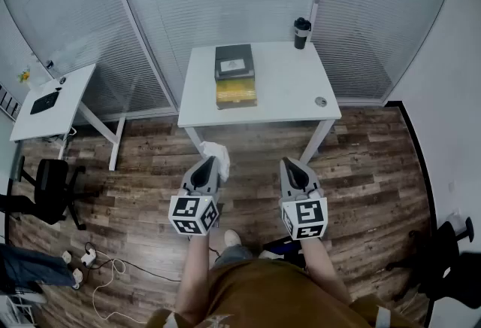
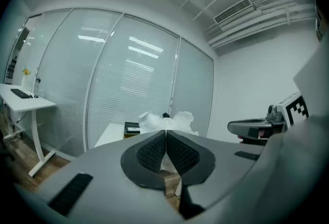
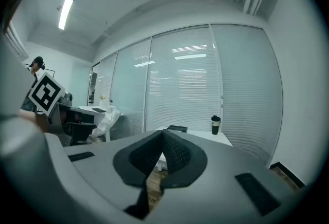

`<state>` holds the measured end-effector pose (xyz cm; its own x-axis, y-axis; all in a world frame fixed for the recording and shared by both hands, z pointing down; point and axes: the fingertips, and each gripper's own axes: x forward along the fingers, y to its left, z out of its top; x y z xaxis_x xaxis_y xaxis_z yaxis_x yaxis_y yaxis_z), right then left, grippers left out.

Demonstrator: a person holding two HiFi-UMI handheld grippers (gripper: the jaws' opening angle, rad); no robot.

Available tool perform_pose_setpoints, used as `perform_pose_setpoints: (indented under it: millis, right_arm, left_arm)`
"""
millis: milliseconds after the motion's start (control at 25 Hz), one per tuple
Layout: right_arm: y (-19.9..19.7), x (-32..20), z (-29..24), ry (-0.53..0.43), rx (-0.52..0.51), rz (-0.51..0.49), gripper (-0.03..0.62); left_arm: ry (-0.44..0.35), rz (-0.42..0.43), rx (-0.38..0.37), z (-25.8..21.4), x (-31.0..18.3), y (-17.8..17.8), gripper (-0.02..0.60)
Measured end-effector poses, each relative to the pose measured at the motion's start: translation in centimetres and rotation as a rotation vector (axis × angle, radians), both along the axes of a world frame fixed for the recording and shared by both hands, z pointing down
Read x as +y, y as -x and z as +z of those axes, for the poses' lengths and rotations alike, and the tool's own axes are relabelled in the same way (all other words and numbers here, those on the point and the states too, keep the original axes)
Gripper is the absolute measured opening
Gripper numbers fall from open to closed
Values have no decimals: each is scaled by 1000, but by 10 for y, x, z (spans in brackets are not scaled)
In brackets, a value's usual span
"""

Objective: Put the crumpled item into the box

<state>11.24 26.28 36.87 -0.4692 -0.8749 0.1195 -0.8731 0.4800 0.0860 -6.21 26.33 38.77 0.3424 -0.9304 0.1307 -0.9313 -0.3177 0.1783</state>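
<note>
A white crumpled item (image 1: 213,151) hangs above the wood floor with my left gripper (image 1: 219,162) shut on it. In the left gripper view the crumpled item (image 2: 177,120) sticks out past the closed pads of the left gripper (image 2: 165,133). The box (image 1: 235,75), black on top and yellow below, lies on the white table (image 1: 285,93) ahead, well beyond both grippers. My right gripper (image 1: 290,165) is beside the left one, shut with nothing in it. In the right gripper view its jaws (image 3: 162,133) meet at the tips, and the box (image 3: 177,128) shows behind them.
A black tumbler (image 1: 301,32) stands at the table's far right corner. A second white desk (image 1: 52,97) and a black office chair (image 1: 46,189) are at the left. Cables (image 1: 101,268) lie on the floor. Glass walls with blinds close off the back.
</note>
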Motion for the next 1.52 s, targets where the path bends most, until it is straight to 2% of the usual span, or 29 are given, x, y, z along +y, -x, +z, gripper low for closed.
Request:
perform_pose_setpoints:
  millis: [360, 600, 880, 1200, 1360, 1520]
  right_arm:
    - [-17, 6, 10, 19, 6, 5, 12]
    - [-20, -3, 7, 8, -15, -22, 12]
    - [-27, -11, 10, 19, -10, -34, 12]
    - [-9, -45, 35, 47, 32, -70, 12]
    - [-5, -97, 44, 52, 33, -62, 12]
    - [4, -170, 55, 76, 52, -58, 12]
  left_arm:
    - [24, -1, -14, 8, 12, -15, 29]
    - [70, -46, -7, 24, 25, -11, 28]
    - [70, -51, 3, 27, 12, -17, 28]
    - [81, -48, 14, 39, -35, -14, 29]
    - [100, -42, -8, 55, -89, -8, 29]
    - [116, -26, 3, 63, -167, 1, 29]
